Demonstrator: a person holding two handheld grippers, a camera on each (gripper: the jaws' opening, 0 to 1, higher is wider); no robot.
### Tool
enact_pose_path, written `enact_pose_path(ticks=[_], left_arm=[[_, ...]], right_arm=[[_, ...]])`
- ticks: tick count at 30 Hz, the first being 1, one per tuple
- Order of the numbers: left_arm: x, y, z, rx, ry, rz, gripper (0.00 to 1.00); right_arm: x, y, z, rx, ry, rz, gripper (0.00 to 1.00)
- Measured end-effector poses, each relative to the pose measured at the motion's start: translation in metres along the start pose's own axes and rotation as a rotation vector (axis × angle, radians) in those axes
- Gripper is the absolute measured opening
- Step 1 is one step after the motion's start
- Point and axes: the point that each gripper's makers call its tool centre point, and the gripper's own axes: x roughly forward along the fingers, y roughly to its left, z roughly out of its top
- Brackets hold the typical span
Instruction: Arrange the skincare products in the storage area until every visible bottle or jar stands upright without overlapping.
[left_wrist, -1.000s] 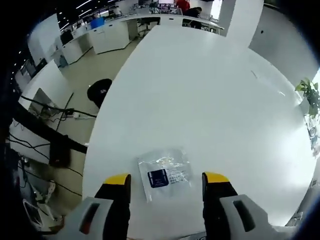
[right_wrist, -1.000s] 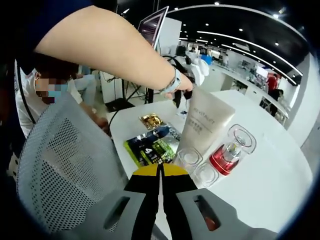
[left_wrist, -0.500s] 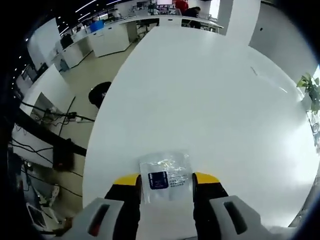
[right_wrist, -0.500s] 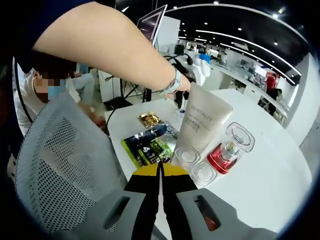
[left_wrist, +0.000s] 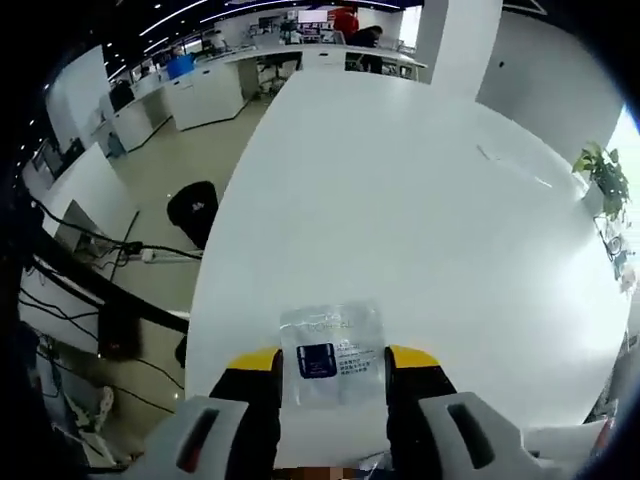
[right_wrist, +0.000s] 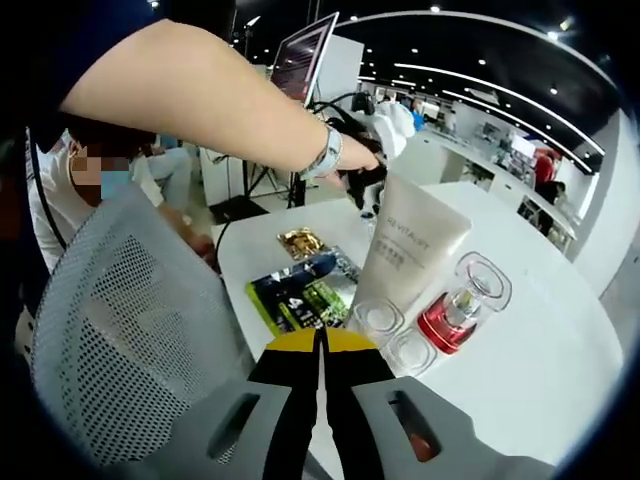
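Observation:
My left gripper (left_wrist: 332, 358) is shut on a clear sachet (left_wrist: 331, 345) with a dark blue label, its yellow-tipped fingers (left_wrist: 254, 360) pressing both edges over the white table (left_wrist: 420, 200). In the right gripper view a cream tube (right_wrist: 408, 250) stands on its clear cap (right_wrist: 377, 318). Beside it stand a red bottle (right_wrist: 455, 308) under a clear lid and a small clear jar (right_wrist: 410, 350). My right gripper (right_wrist: 322, 345) is shut on nothing, just in front of them.
A gold sachet (right_wrist: 303, 241) and dark green packets (right_wrist: 303, 292) lie flat on the table left of the tube. A grey mesh chair back (right_wrist: 120, 330) stands close on the left. A person's arm (right_wrist: 200, 100) reaches across above the products. Floor cables (left_wrist: 100, 240) lie beyond the table edge.
The left jaws closed from wide apart onto the sachet and keep hold of it while the view shifts. The arm in the right gripper view rose slightly.

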Motion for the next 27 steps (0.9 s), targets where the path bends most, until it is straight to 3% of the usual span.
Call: enact_pose_path(ticks=[11,19,25,27], left_arm=[[-0.057,-0.014,-0.02,0.051,-0.06,-0.139,0.42],[-0.095,-0.005,-0.039,0.039,-0.099,-0.192,0.42],[-0.111,0.006,-0.068,0.018,-0.096,-0.192,0.42],[-0.118,0.008,-0.086,0.008,-0.091,-0.189,0.42]], right_arm=[[0.0,0.007,0.006,-0.022,-0.025,0.028,0.0],[0.001,0.011,0.008,-0.038,-0.027,0.039,0.0],[0.001,0.012,0.008,-0.042,-0.027,0.039,0.0],[0.001,0.011,0.008,-0.042,-0.029,0.038,0.0]])
